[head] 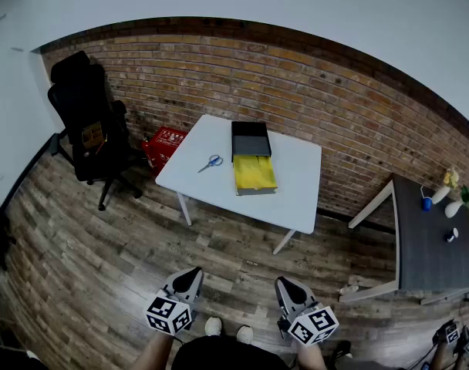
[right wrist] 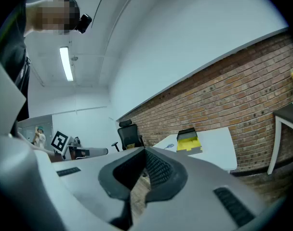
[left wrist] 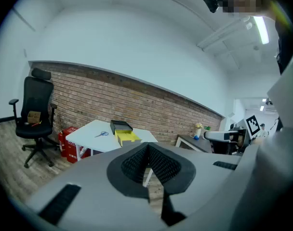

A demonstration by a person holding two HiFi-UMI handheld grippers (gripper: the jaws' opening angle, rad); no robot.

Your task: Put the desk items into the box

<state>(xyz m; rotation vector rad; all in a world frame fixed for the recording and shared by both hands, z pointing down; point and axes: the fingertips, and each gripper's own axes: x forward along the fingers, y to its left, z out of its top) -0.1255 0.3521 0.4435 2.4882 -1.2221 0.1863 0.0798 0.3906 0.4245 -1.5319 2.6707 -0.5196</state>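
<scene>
A white desk (head: 296,183) stands by the brick wall, well ahead of both grippers. On it lie blue-handled scissors (head: 211,163), a black box (head: 251,139) and a yellow flat item (head: 254,174) against the box's near side. My left gripper (head: 190,277) and right gripper (head: 285,287) hang low over the wooden floor, far from the desk, both shut and empty. The left gripper view shows the left gripper's (left wrist: 147,148) jaws meeting, with the scissors (left wrist: 102,134) and box (left wrist: 120,125) far off. In the right gripper view the right gripper (right wrist: 145,151) points toward the yellow item (right wrist: 189,142).
A black office chair (head: 88,126) stands at the left, with a red crate (head: 167,146) between it and the desk. A dark grey side table (head: 431,241) with small items is at the right. Wooden floor lies between me and the desk.
</scene>
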